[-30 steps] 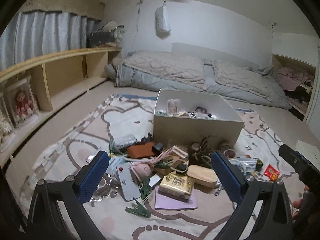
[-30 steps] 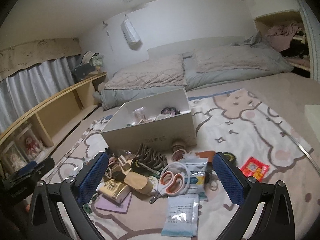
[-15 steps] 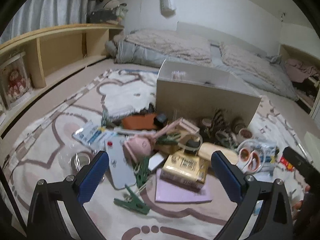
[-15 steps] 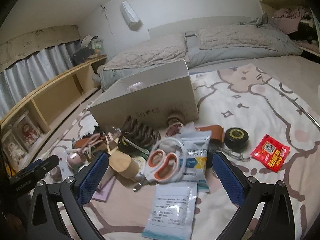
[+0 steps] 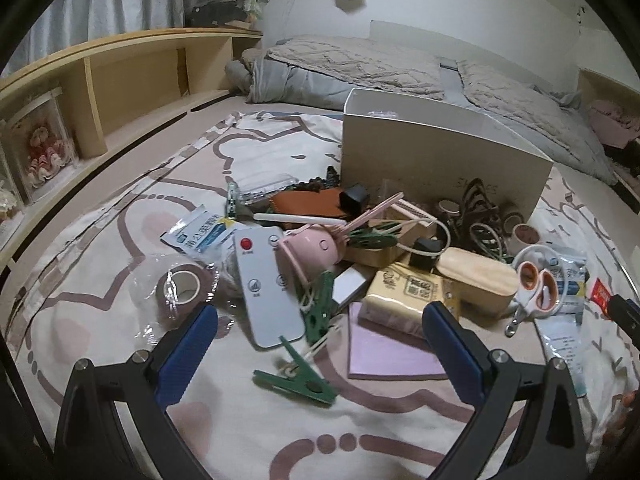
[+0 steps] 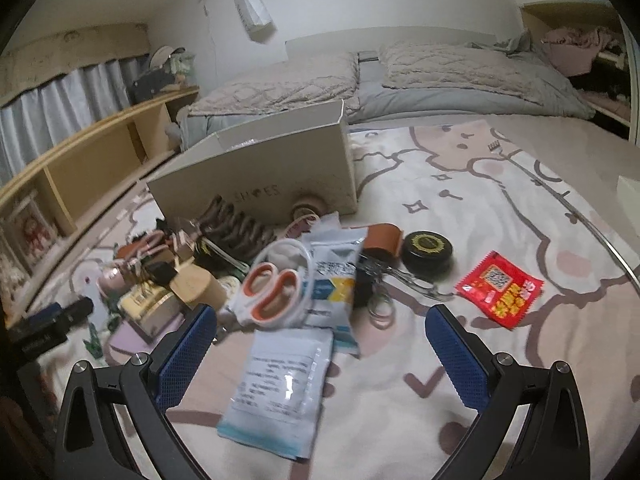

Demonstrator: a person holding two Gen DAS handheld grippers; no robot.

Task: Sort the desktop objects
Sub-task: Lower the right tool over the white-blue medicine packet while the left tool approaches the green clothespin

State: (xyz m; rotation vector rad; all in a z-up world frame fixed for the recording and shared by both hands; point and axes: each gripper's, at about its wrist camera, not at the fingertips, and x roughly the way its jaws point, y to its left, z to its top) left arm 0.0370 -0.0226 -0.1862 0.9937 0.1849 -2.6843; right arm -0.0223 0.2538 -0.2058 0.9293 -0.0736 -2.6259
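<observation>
A pile of small objects lies on a patterned blanket in front of a beige shoe box [image 5: 440, 160]. My left gripper [image 5: 320, 344] is open and empty, low over a white remote [image 5: 268, 288], green clips [image 5: 296, 380], a lilac notepad [image 5: 384, 356] and a yellow tissue pack [image 5: 404, 292]. My right gripper [image 6: 320, 344] is open and empty, low over a white sachet [image 6: 280, 384] and orange-handled scissors [image 6: 272, 292]. The shoe box [image 6: 256, 176] stands behind them.
A tape roll in clear wrap [image 5: 180, 288] and a pink clip lamp [image 5: 312, 244] lie at the left. A black round tin [image 6: 426, 248], a red packet [image 6: 500, 288] and a metal tool [image 6: 408, 280] lie at the right. Bedding and wooden shelves border the blanket.
Both grippers have dropped lower and moved closer to the pile. The objects look larger and the inside of the box is no longer visible. Both stay open.
</observation>
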